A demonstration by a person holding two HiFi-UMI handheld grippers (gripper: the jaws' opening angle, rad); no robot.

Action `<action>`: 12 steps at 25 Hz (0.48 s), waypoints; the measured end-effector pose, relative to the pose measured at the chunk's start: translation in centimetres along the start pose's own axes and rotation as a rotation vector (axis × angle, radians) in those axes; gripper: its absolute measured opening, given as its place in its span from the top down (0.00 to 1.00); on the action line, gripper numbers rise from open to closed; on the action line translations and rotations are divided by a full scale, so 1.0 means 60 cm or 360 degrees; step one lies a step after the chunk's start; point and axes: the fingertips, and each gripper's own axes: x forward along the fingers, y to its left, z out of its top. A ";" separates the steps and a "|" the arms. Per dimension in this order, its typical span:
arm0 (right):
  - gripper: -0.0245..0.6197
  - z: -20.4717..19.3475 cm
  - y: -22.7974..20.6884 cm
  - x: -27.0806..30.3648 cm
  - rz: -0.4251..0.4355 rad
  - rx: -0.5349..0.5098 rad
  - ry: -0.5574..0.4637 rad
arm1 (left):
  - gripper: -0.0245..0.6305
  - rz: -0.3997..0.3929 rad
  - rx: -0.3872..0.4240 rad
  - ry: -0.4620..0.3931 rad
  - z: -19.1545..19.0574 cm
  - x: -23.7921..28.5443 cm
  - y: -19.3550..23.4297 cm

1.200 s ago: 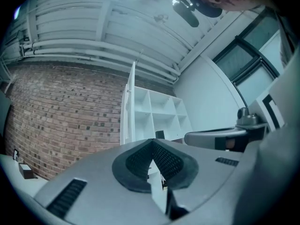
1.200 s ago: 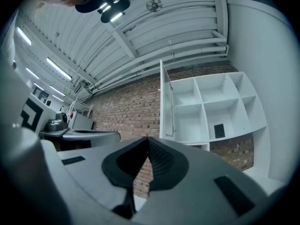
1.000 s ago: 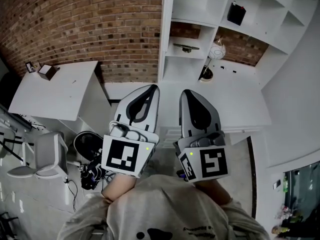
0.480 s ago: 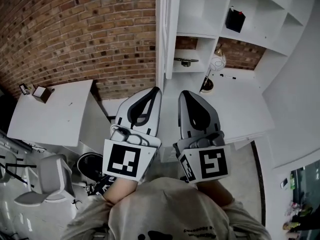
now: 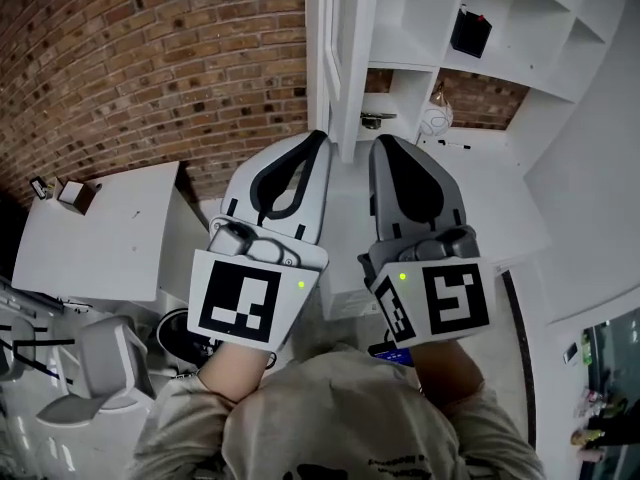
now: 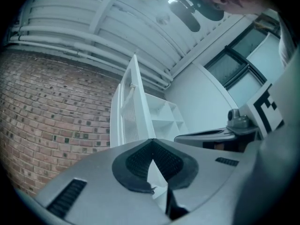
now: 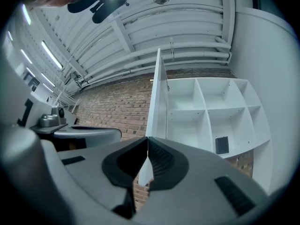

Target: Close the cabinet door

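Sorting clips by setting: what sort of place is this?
Likely an office or studio room: a red brick wall, a white open-shelf cabinet with its white door standing open, and a white desk with a grey chair beside it.

The white door point(image 5: 343, 58) stands open, seen edge-on at 12 o'clock. Upright, it juts out from the left side of the white cabinet point(image 5: 425, 28).

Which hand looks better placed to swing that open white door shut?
Probably the left gripper. Its shut fingers sit on the brick wall side of the edge-on door, so it can push toward the shelves. The right gripper is on the shelf side, where the door must swing.
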 end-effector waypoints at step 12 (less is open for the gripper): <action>0.81 -0.006 -0.005 0.080 0.0067 0.0037 0.0127 | 0.95 -0.0057 0.0061 0.0002 0.019 0.046 0.013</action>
